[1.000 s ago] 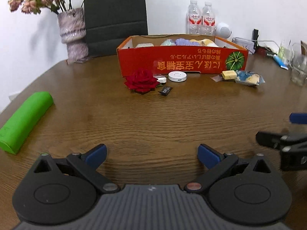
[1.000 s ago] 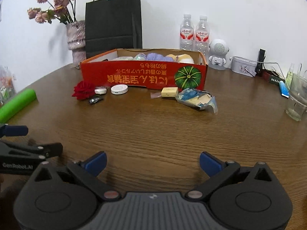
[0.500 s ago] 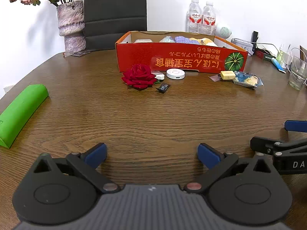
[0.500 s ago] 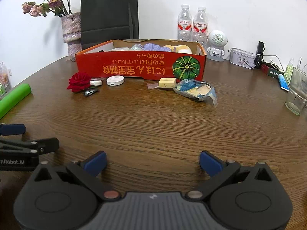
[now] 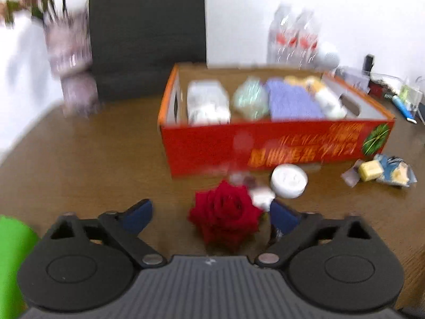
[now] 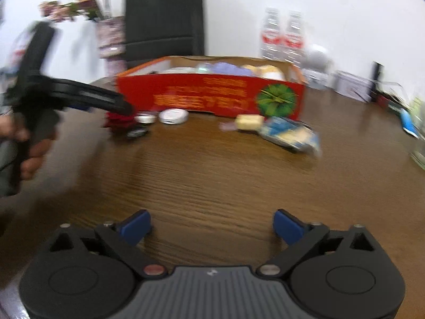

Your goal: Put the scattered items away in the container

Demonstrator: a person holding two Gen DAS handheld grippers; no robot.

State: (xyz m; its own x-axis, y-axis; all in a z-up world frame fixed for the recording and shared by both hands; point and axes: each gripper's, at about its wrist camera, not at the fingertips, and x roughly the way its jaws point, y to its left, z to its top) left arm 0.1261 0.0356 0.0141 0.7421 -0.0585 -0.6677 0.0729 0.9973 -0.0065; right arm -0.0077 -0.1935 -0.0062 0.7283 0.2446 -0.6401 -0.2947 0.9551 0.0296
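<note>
A red rose (image 5: 225, 212) lies on the wooden table in front of the red cardboard box (image 5: 265, 146). My left gripper (image 5: 209, 215) is open, its blue fingertips on either side of the rose. In the right wrist view it (image 6: 124, 109) hovers over the rose (image 6: 119, 122). A white round case (image 5: 289, 180), a small white item (image 5: 261, 196), a yellow block (image 5: 370, 170) and a blue snack packet (image 5: 395, 171) lie by the box. My right gripper (image 6: 211, 224) is open and empty over bare table, well short of the packet (image 6: 292, 134).
The box (image 6: 212, 98) holds several wrapped items. A vase (image 5: 73, 61), a black bag (image 5: 147, 34) and two water bottles (image 5: 293, 37) stand behind it. A green roll (image 5: 13, 250) lies at the left edge. A glass (image 6: 418, 133) stands far right.
My left gripper has moved forward and up to the rose, which now sits between its open fingers. My right gripper has moved forward a little. Both views are blurred by motion.
</note>
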